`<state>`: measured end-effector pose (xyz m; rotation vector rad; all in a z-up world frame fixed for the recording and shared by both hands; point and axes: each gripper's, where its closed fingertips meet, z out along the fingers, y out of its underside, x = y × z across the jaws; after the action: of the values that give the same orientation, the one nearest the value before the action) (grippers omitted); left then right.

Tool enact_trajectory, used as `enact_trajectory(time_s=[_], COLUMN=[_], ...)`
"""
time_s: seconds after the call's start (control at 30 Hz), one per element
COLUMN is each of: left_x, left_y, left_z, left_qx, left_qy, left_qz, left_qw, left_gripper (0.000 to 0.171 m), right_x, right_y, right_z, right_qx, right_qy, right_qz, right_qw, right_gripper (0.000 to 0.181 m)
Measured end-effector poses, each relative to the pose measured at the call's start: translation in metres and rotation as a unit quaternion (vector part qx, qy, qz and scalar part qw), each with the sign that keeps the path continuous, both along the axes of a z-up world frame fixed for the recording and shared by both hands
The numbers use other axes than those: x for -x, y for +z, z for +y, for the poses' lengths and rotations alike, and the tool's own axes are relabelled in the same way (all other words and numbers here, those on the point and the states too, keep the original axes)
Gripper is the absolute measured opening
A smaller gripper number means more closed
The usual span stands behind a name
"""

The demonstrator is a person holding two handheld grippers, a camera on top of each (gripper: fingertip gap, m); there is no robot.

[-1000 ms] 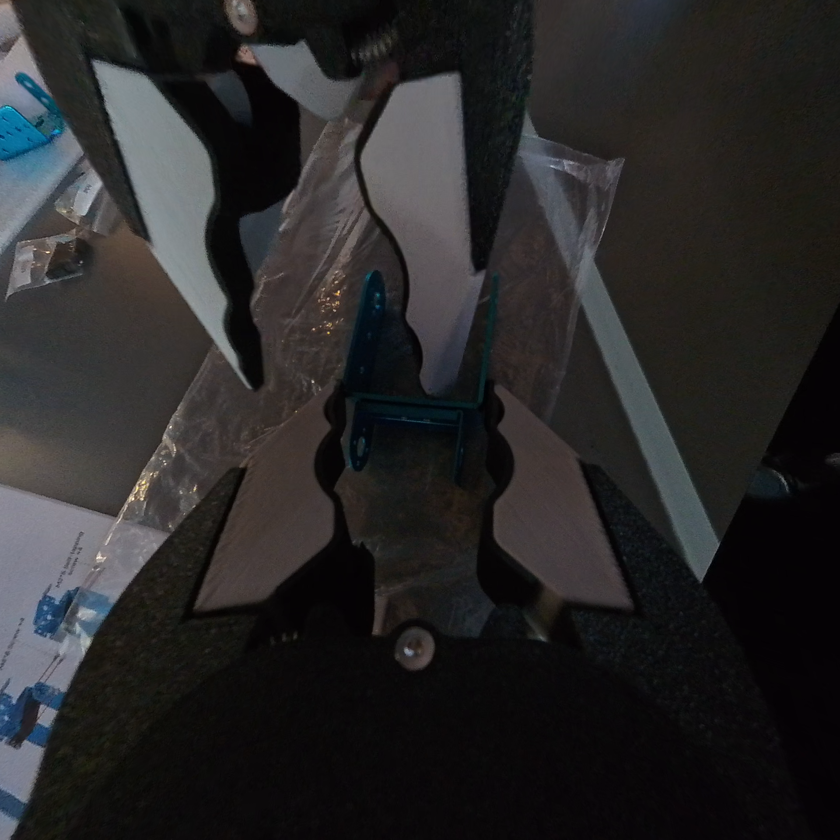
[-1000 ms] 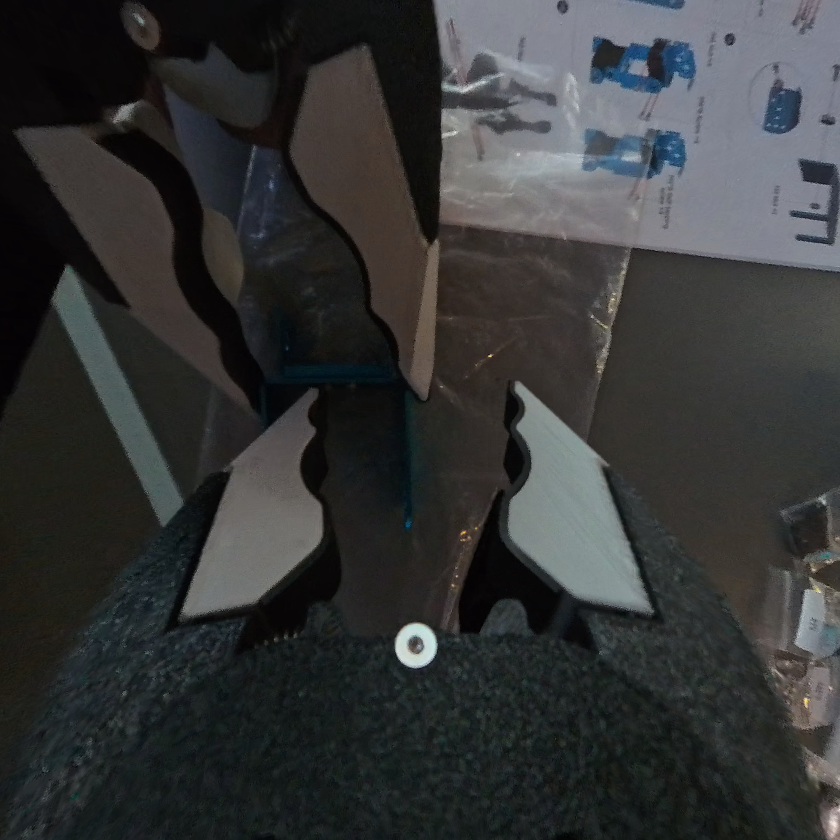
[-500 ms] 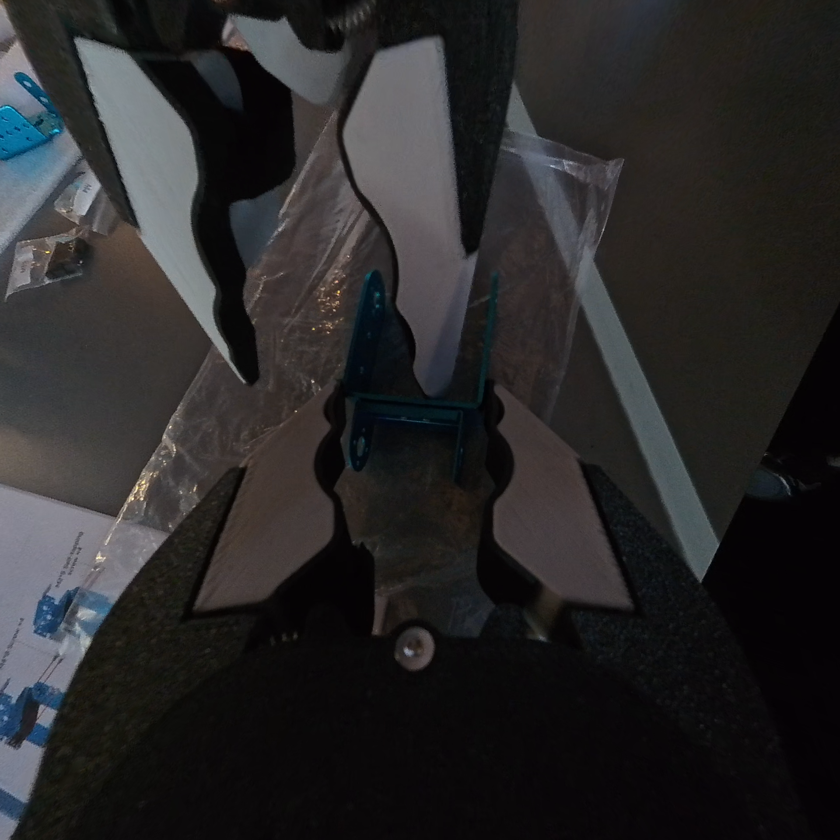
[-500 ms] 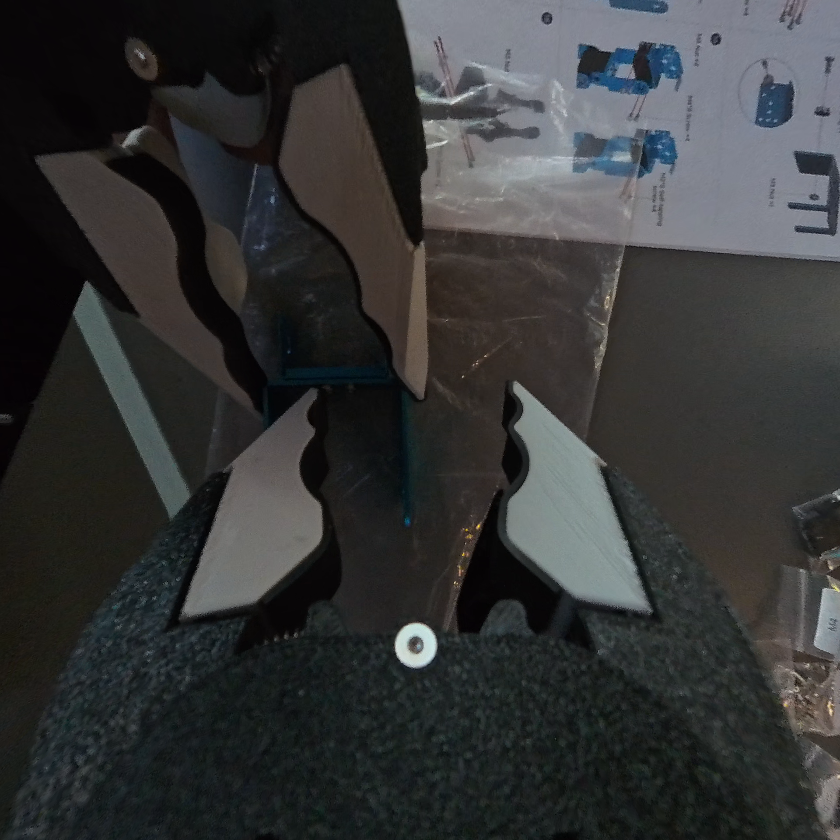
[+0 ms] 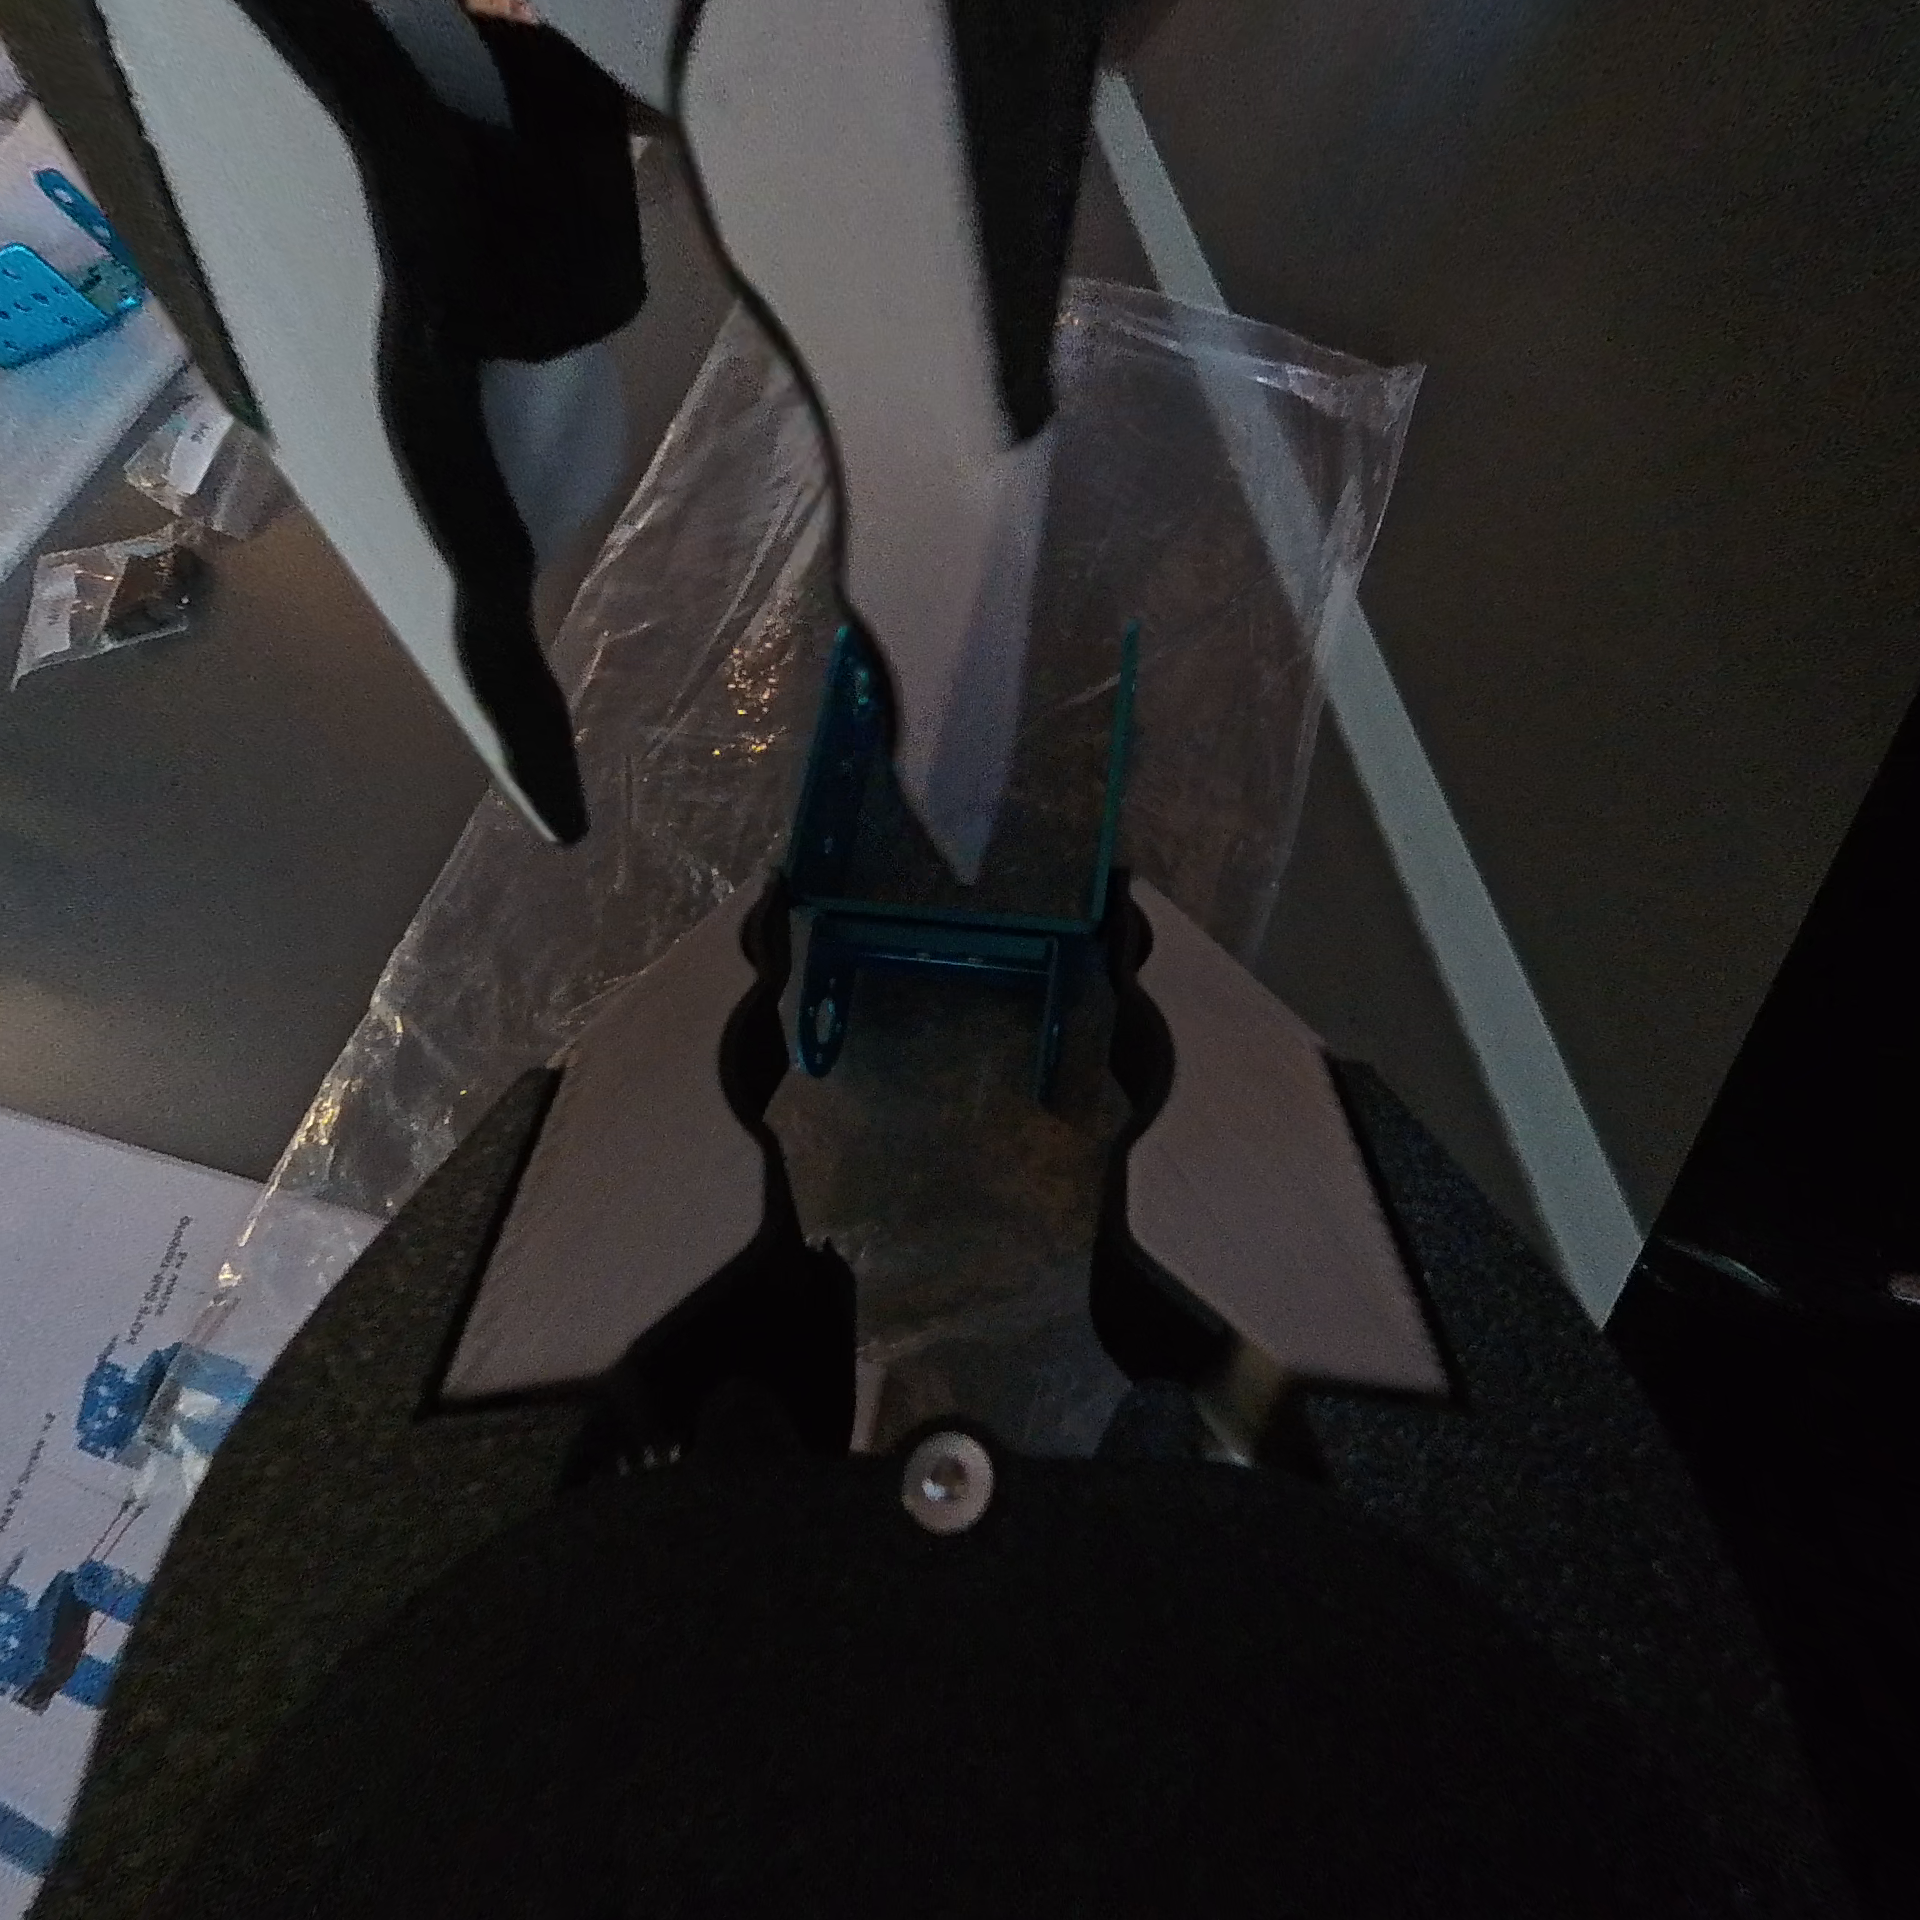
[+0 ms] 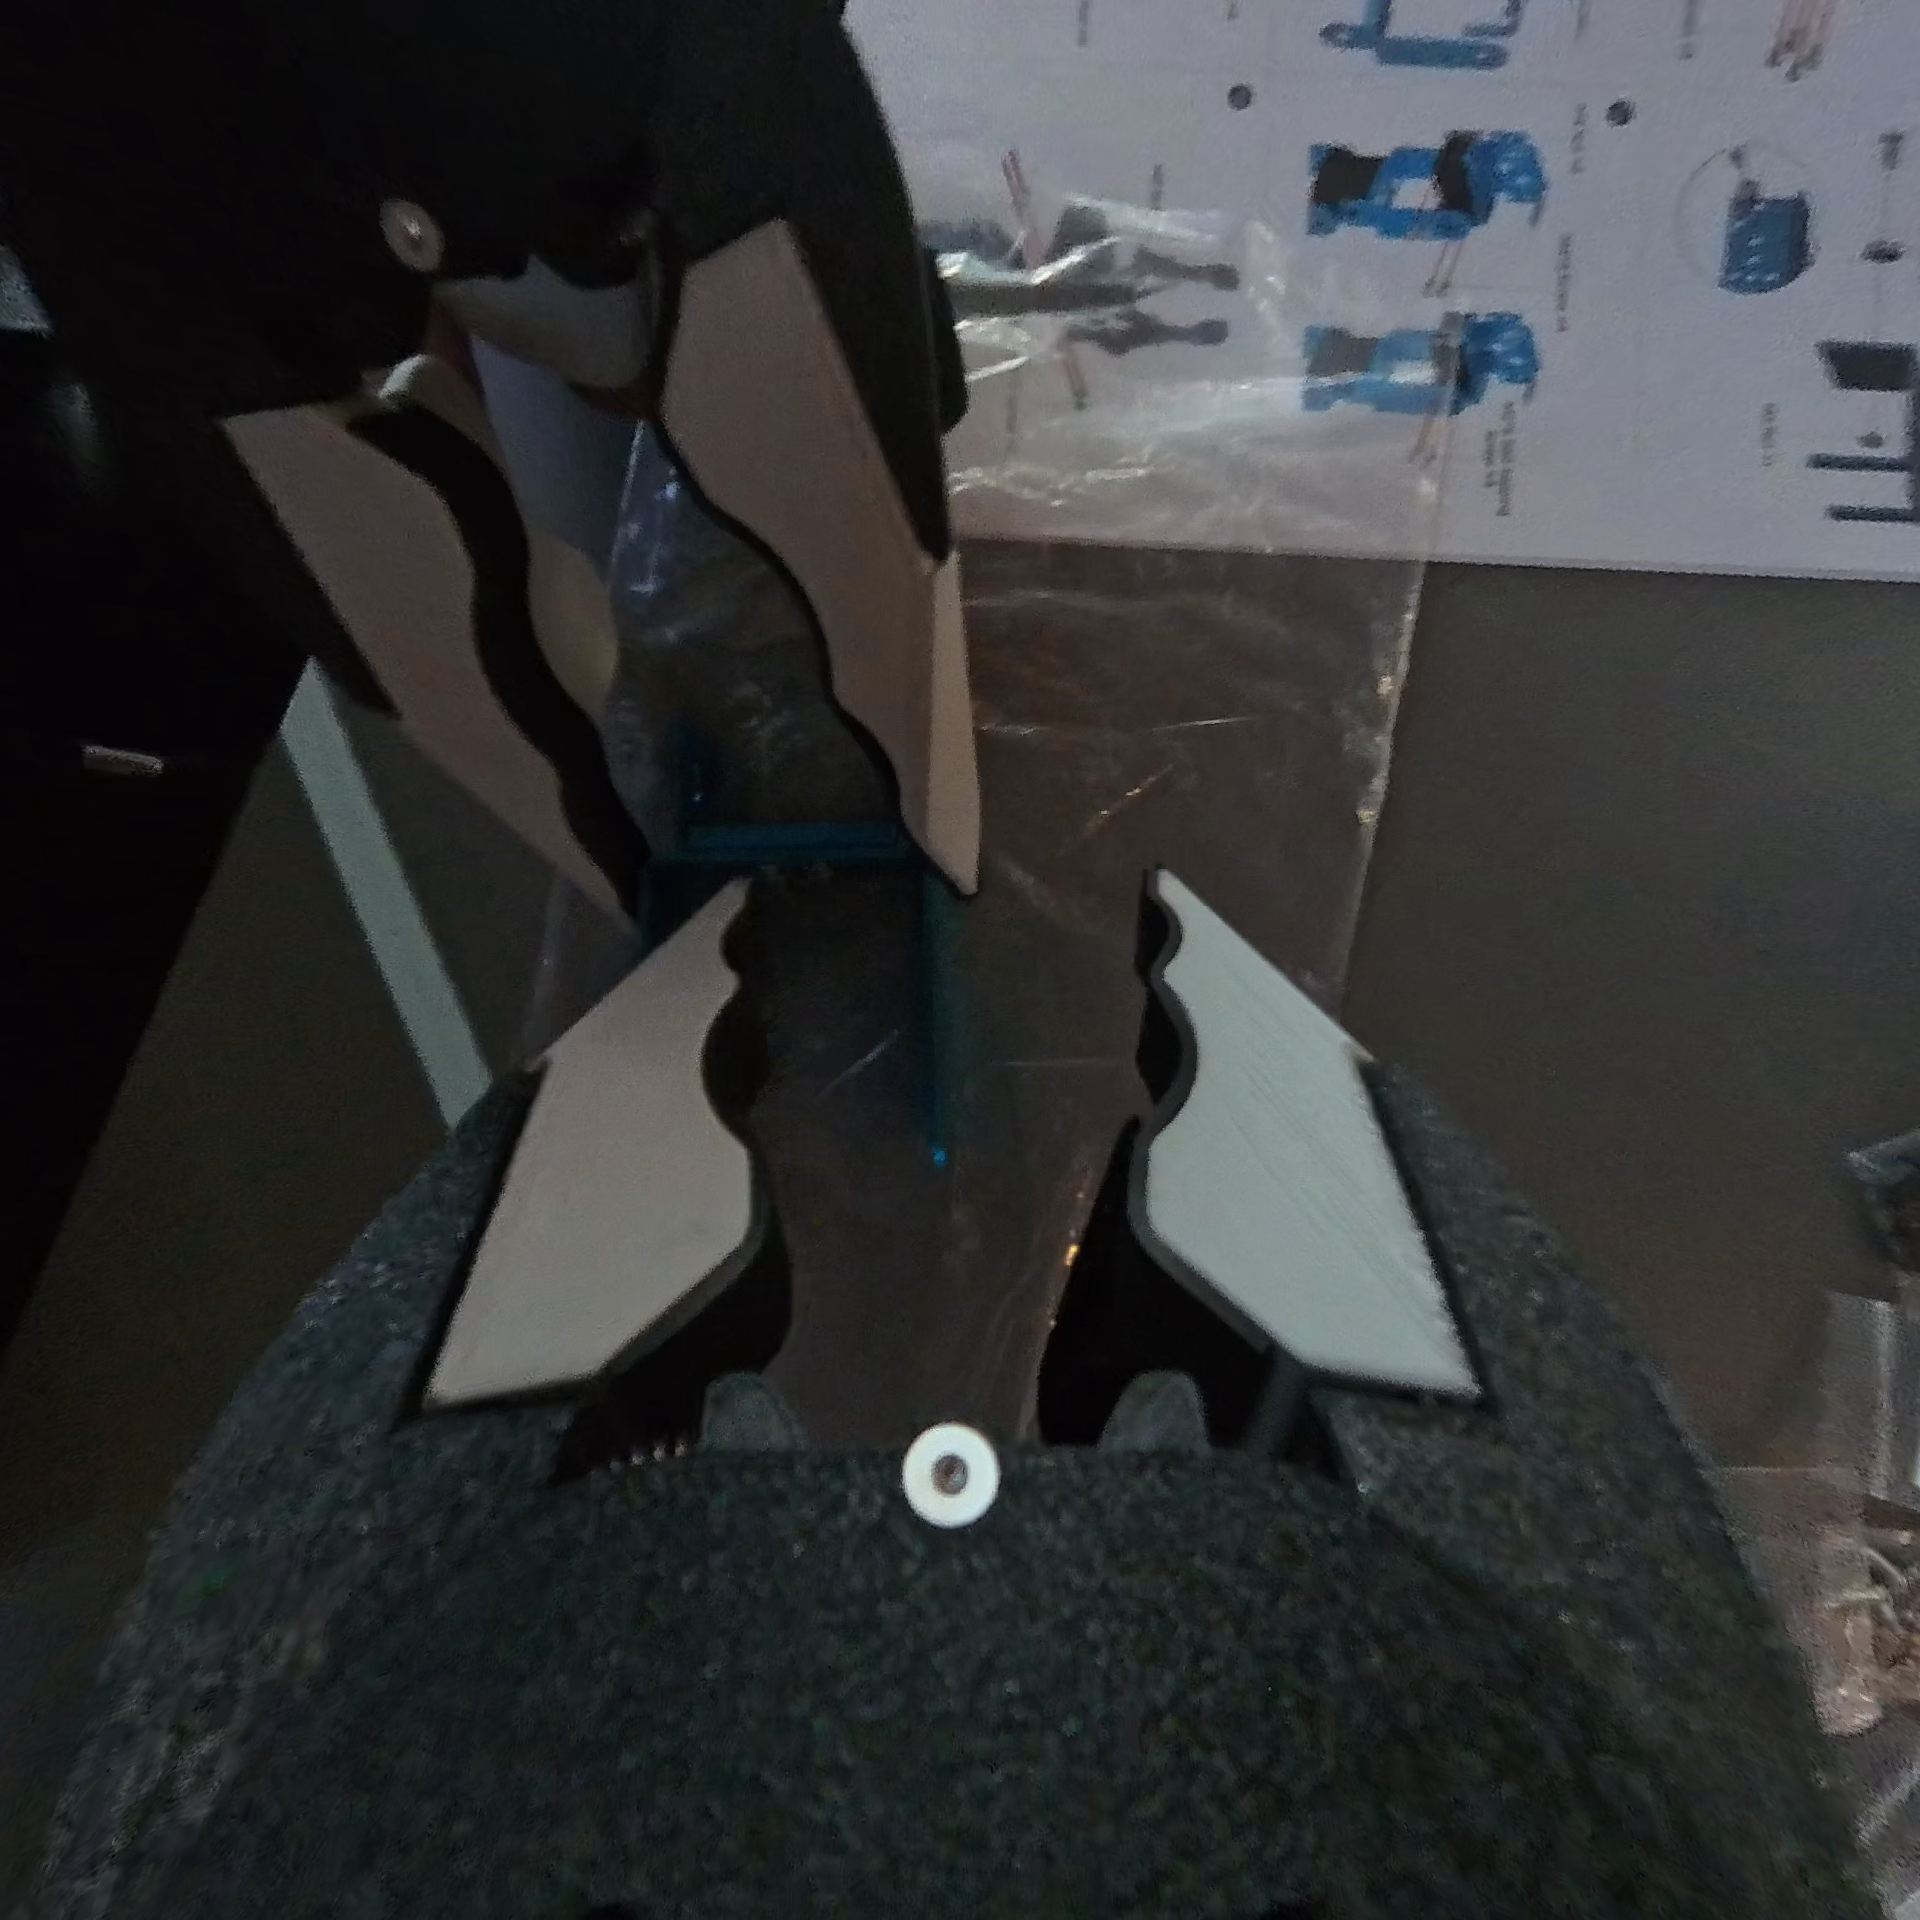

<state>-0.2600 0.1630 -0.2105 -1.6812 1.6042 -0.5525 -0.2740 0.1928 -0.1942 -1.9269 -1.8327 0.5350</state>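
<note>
The left tongs are closed on a blue metal bracket, its fingertips pressing the two outer sides where the cross bar joins the upright arms. The bracket is shaped like two U pieces set back to back, with one pair of arms pointing away from the left tongs and a shorter pair pointing toward them. It is held above a clear plastic bag that lies flat on the dark surface.

The right tongs face the left ones from the opposite side and stand open. One finger reaches down between the bracket's far arms, its tip close to the cross bar; whether it touches is unclear. The other finger hangs outside the bracket, over the bag.

In the right wrist view the bracket shows at the tips of the left tongs, with one thin arm running toward the camera between the open fingers.

A white instruction sheet with blue drawings lies on the surface under one end of the bag. Small packets of parts sit off to the side, near a blue perforated plate.
</note>
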Motion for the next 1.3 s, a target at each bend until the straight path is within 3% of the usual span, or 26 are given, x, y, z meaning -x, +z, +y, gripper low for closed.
enact_trajectory(time_s=[0.13, 0.27, 0.37, 0.9, 0.97, 1.0, 1.07, 1.3], left_x=[0.000, 0.000, 0.000, 0.000, 0.000, 0.000, 0.000, 0.000], left_y=[0.000, 0.000, 0.000, 0.000, 0.000, 0.000, 0.000, 0.000], left_z=[0.000, 0.000, 0.000, 0.000, 0.000, 0.000, 0.000, 0.000], left_qx=[0.000, -0.001, 0.000, 0.001, 0.001, 0.000, 0.000, 0.000], left_qy=[0.000, 0.000, 0.000, -0.001, -0.001, -0.001, -0.001, -0.001], left_qz=[0.000, 0.000, 0.000, 0.000, 0.000, 0.000, 0.000, 0.000], left_qw=[1.000, 1.000, 1.000, 1.000, 1.000, 1.000, 1.000, 1.000], left_gripper=[0.062, 0.062, 0.061, 0.062, 0.062, 0.062, 0.062, 0.062], right_x=[0.004, 0.003, 0.002, 0.005, 0.003, 0.002, -0.002, 0.002], right_y=[-0.017, -0.010, -0.005, -0.015, -0.007, 0.000, 0.007, -0.013], right_z=[-0.003, 0.005, 0.003, -0.003, 0.003, 0.005, 0.005, 0.002], right_qx=[-0.031, -0.014, -0.009, -0.021, -0.027, -0.019, -0.012, -0.029], right_qy=[0.011, -0.008, -0.004, 0.007, -0.005, -0.010, -0.009, -0.001], right_qz=[-0.031, -0.011, -0.002, -0.027, -0.014, -0.002, 0.004, -0.024], right_qw=[0.999, 1.000, 1.000, 0.999, 1.000, 1.000, 1.000, 0.999], right_gripper=[0.076, 0.081, 0.071, 0.082, 0.081, 0.071, 0.075, 0.077])
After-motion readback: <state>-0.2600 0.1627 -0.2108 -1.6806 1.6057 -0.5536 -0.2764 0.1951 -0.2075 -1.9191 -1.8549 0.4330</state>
